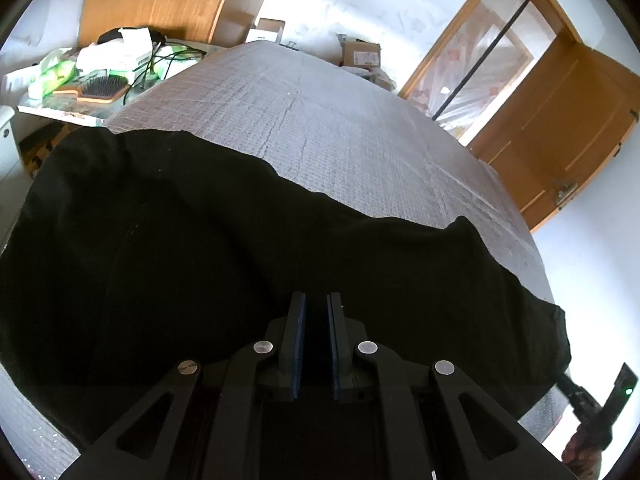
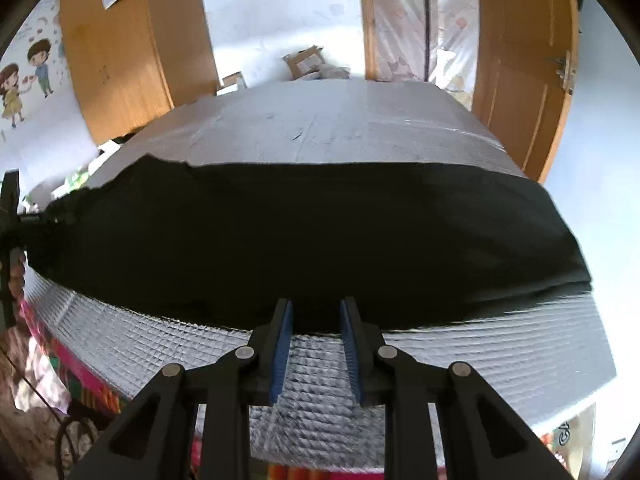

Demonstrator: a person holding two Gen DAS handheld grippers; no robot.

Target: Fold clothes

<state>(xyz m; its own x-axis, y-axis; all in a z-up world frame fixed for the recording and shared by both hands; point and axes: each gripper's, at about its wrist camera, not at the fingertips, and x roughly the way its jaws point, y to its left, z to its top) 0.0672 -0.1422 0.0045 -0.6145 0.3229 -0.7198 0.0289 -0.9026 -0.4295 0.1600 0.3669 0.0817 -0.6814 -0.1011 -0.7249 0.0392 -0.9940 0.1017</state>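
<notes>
Currently black cloth (image 1: 200, 248) lies flat, matte, on quilted silver surface (image 1: 340, 128); left fingers (image 1: 317, 312) narrow, right fingers (image 2: 316, 316) wider, both empty

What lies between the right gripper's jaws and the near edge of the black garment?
Almost nothing: the right gripper reaches the black garment edge, with only bare silver mat beneath, per the right wrist view.

Garment (image 2: 304, 240): plain black, no print visible.
Surface (image 1: 360, 128): silver-grey cover, quilted in a fine grid of small squares.
Left gripper (image 1: 317, 308): black frame, dark blue pads, silver round pivot pins.
Right gripper (image 2: 316, 312): black frame, brighter blue ribbed pads on the fingers (image 2: 283, 344), silver pins.
Doors (image 2: 524, 80): orange-brown wood.
Wall (image 2: 280, 20): white; cartoon children stickers (image 2: 24, 80) at left.
Hairbrush (image 1: 100, 90): light wood, black bristles.
Edge cloth (image 2: 92, 384): pink, multicoloured stripes.
</notes>
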